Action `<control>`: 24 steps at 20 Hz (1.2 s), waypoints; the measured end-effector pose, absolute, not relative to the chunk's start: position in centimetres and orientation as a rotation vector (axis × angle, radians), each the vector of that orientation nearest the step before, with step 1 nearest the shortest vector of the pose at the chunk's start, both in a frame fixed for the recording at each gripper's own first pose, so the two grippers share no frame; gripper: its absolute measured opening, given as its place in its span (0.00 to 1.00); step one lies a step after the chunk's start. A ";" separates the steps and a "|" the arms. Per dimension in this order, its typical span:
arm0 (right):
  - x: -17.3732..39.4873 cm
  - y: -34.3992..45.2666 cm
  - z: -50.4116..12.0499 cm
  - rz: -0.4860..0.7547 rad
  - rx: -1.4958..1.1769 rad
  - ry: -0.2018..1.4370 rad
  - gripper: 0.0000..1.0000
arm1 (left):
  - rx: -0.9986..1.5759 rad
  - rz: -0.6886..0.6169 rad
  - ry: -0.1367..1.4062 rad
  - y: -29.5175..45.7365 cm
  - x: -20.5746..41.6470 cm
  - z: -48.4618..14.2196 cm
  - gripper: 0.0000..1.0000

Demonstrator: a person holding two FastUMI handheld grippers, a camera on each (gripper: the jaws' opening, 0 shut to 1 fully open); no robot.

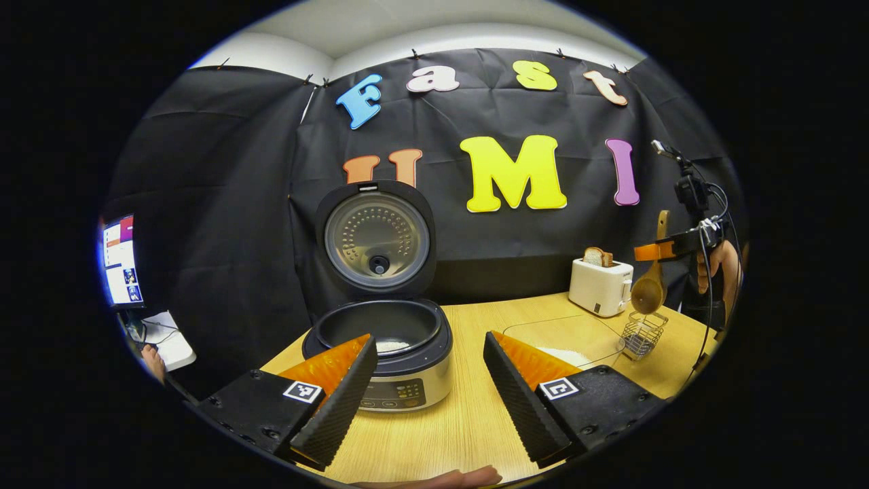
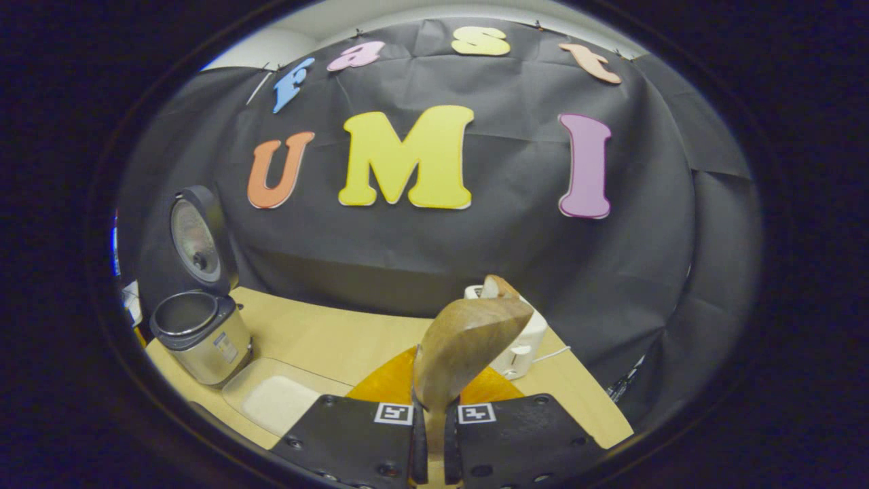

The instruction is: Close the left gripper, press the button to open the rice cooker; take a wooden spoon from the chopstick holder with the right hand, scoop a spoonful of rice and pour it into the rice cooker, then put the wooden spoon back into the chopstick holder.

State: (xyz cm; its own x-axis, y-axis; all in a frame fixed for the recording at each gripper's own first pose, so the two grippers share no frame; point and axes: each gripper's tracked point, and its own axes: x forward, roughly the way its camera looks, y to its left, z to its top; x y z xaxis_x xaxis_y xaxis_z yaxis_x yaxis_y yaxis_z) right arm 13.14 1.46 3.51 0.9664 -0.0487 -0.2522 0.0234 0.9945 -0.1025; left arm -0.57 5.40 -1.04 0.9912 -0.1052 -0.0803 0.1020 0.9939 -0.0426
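- Rice cooker (image 1: 378,339) sits near the left edge of the tabletop (image 1: 468,414). Its lid (image 1: 377,238) stands straight up, and a little white rice lies in the dark pot.
- Your left gripper (image 1: 429,390) is spread wide with nothing between its fingers, just in front of the cooker.
- Your right gripper (image 2: 434,435) is squeezed tight on the wooden spoon (image 2: 465,346). You hold the spoon bowl-down in the air above the wire chopstick holder (image 1: 643,334), near the right edge.
- A clear tray (image 1: 567,339) between the cooker and the holder has white rice in it.
- A white toaster (image 1: 601,286) at the back edge has bread in its slot.
- The cooker's panel has writing too small to read.
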 end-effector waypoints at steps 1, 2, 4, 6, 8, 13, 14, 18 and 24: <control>13.3 2.9 3.6 -0.016 -0.110 0.256 0.09 | -0.038 -0.106 0.085 5.5 -0.5 -1.1 1.00; 13.4 4.8 3.7 0.009 -0.115 0.260 0.09 | -0.036 -0.103 0.085 5.7 -0.5 -1.1 1.00; 13.8 8.0 3.2 0.057 -0.110 0.285 0.09 | -0.029 -0.094 0.083 6.1 -0.6 -0.9 1.00; 14.8 10.7 1.4 0.074 -0.134 0.318 0.09 | -0.029 -0.094 0.085 6.3 -0.6 -1.0 1.00; 16.1 12.6 -2.1 0.062 -0.146 0.380 0.09 | -0.037 -0.099 0.088 6.5 -0.4 -1.0 1.00; 17.1 13.6 -8.1 -0.035 -0.143 0.480 0.09 | -0.052 -0.086 0.098 7.2 -0.1 -1.3 1.00; 17.3 13.5 -8.6 -0.063 -0.146 0.474 0.09 | -0.056 -0.087 0.099 7.2 0.0 -1.3 1.00; 17.4 13.4 -9.6 -0.178 -0.178 0.439 0.09 | -0.054 -0.099 0.094 7.1 -0.1 -1.1 1.00; 16.4 16.8 -10.7 -0.144 0.025 0.472 0.09 | -0.066 -0.093 0.102 7.4 -0.1 -1.3 1.00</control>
